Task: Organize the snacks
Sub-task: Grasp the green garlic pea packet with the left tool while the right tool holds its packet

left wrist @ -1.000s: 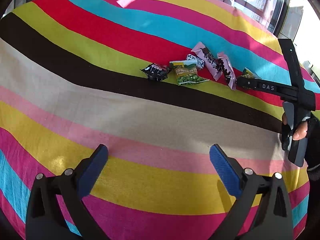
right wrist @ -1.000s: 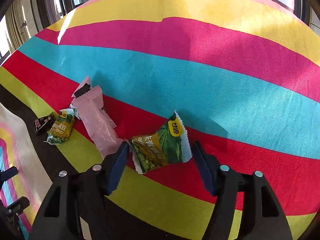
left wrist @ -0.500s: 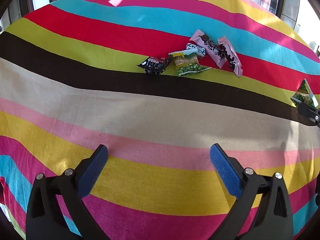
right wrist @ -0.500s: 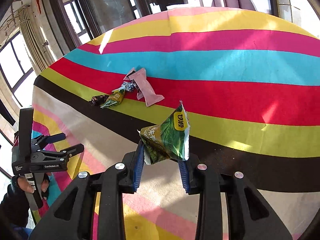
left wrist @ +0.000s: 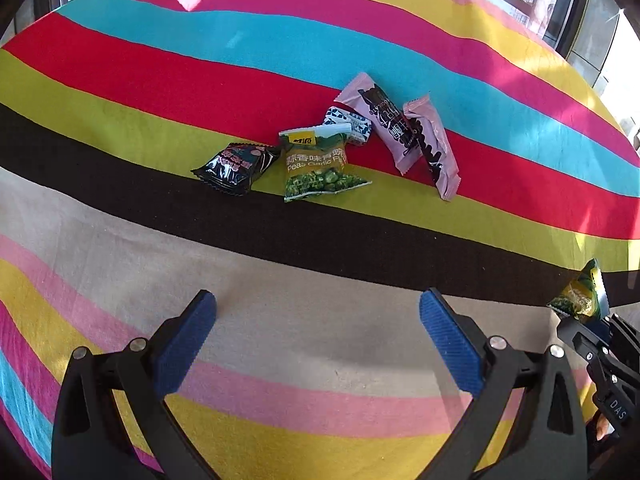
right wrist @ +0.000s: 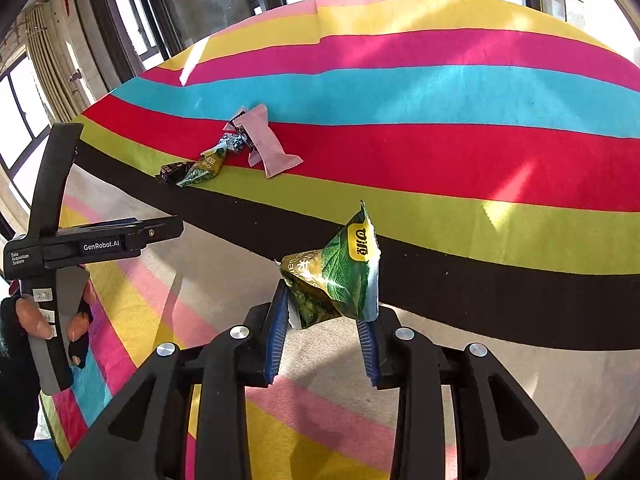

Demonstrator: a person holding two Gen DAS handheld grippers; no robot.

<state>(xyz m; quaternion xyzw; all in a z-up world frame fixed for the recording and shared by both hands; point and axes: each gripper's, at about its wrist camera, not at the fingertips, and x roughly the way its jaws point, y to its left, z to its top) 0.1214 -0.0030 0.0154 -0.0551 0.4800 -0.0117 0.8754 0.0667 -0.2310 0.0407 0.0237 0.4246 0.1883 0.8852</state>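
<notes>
Tablecloth: your striped cotton tablecloth (left wrist: 320, 272) covers the whole table in bands of yellow, pink, blue, red, lime, black and cream.
Left gripper: your black left gripper with blue pads (left wrist: 318, 340) hangs over the cream band, fingers wide apart, nothing between them.
Right gripper: your black right gripper with blue pads (right wrist: 322, 344) has its fingers clamped on the green foil pea packet with a yellow logo (right wrist: 336, 276), lifted clear of the cloth above the black band.
Snack pile: near the table's middle, on the red and lime bands, lie two pink wrapped bars (left wrist: 400, 132), a second green pea packet (left wrist: 318, 168), a small black packet (left wrist: 236, 166) and a blue-and-white candy (left wrist: 346, 122), touching one another.
</notes>
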